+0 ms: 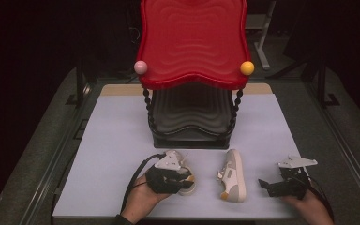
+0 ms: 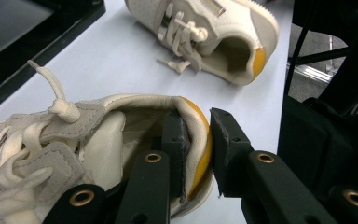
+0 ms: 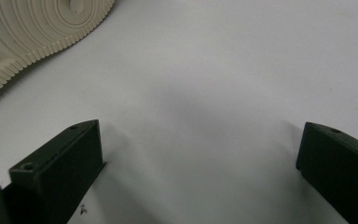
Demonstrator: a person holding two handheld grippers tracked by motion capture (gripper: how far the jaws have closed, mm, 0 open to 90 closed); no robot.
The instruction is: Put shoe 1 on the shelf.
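Two small cream sneakers with yellow heel tabs lie on the pale table (image 1: 108, 145). My left gripper (image 1: 188, 181) (image 2: 199, 140) grips the heel of the left sneaker (image 1: 189, 187) (image 2: 98, 140): one jaw sits inside the shoe's opening, the other presses on the yellow heel tab from outside. The right sneaker (image 1: 233, 176) (image 2: 214, 28) lies on its side in the middle, laces loose. To its right, my right gripper (image 1: 266, 185) (image 3: 200, 144) is open just above bare table, pointing at the sneaker, whose ribbed sole (image 3: 37, 28) is at the upper left of the right gripper view.
A two-tier rack stands at the middle back of the table, with a red wavy tray (image 1: 192, 42) on top and a black tray (image 1: 190, 117) below. Pink (image 1: 140, 67) and yellow (image 1: 247, 68) knobs mark its front corners. Dark floor surrounds the table.
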